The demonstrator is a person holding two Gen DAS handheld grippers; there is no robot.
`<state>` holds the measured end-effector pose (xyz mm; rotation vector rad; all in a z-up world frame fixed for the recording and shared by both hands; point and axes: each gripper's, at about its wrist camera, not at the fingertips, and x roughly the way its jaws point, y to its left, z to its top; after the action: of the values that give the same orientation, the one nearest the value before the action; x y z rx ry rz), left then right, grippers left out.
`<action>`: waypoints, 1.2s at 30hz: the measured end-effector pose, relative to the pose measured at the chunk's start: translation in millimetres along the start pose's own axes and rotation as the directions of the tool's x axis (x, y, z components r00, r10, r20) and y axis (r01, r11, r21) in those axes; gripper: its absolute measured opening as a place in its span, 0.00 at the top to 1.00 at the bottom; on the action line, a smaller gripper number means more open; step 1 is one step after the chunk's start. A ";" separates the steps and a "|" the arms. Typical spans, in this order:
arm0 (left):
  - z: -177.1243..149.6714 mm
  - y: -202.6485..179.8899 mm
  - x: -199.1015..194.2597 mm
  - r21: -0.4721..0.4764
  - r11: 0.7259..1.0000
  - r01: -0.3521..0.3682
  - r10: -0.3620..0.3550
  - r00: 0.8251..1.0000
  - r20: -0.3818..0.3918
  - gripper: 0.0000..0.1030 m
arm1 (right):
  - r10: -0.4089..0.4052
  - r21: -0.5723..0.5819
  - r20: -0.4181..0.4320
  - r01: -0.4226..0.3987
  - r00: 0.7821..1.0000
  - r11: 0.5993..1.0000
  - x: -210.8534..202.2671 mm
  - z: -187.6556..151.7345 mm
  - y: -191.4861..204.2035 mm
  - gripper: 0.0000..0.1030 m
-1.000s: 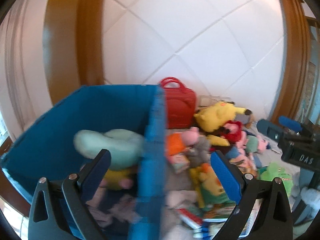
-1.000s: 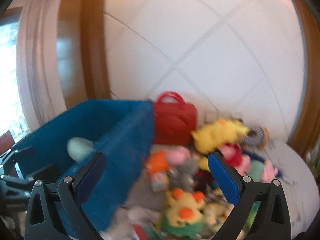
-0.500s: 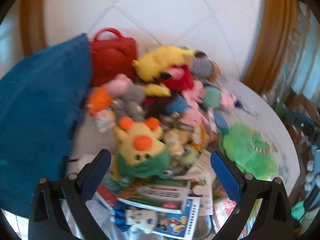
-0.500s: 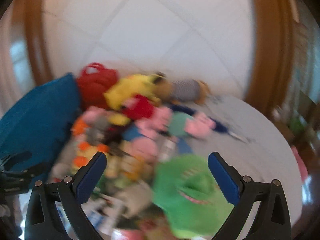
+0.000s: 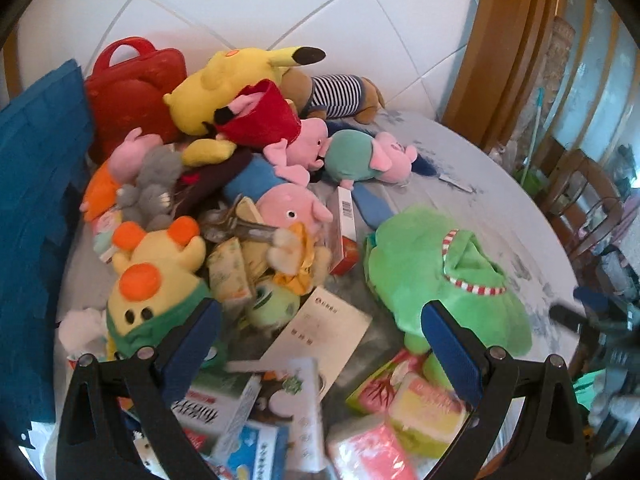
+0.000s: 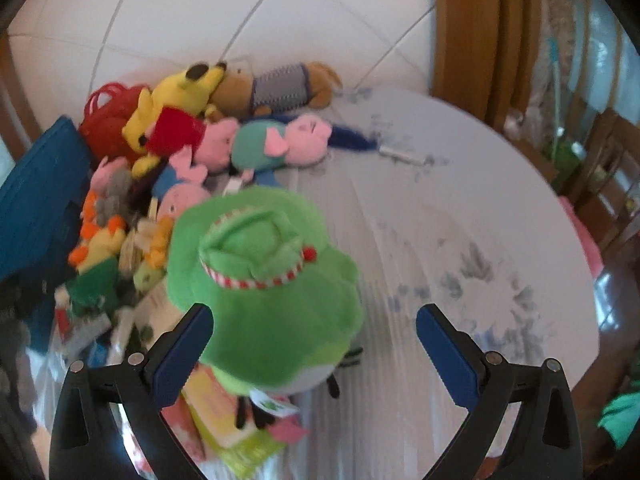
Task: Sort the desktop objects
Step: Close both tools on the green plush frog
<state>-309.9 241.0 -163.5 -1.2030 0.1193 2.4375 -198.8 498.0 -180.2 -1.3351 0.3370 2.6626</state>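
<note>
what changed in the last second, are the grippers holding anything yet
Both grippers swung right, away from the blue bin and over the toy pile. The left gripper now hangs above the booklets; the right gripper faces the green plush. Neither took hold of anything: both stayed open and empty, and the pile looks unmoved.

Left wrist: I look down, close over the toy pile [image 5: 240,184].
Right wrist: nearer the green plush [image 6: 260,280], facing the table [image 6: 460,220].
Shared: both.
</note>
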 end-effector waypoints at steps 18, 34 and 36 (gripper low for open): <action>22.1 -27.7 62.1 0.565 0.791 0.234 -0.229 0.970 -0.082 0.02 | -0.223 0.432 0.042 0.183 0.974 0.883 3.5 -78.8 44.2 0.00; 30.5 -80.8 136.2 0.685 0.553 0.474 -0.398 0.873 -0.283 0.00 | -0.256 0.497 -0.096 0.269 0.962 0.825 85.8 -65.9 53.2 0.00; 30.6 -90.2 143.6 0.683 0.531 0.502 -0.414 0.857 -0.308 0.00 | -0.285 0.521 -0.081 0.285 0.955 0.805 78.9 -67.0 36.7 0.00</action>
<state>-373.5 378.1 -246.3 -0.8190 0.6809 1.5612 -202.4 447.1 -277.5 -1.0983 0.7421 2.1003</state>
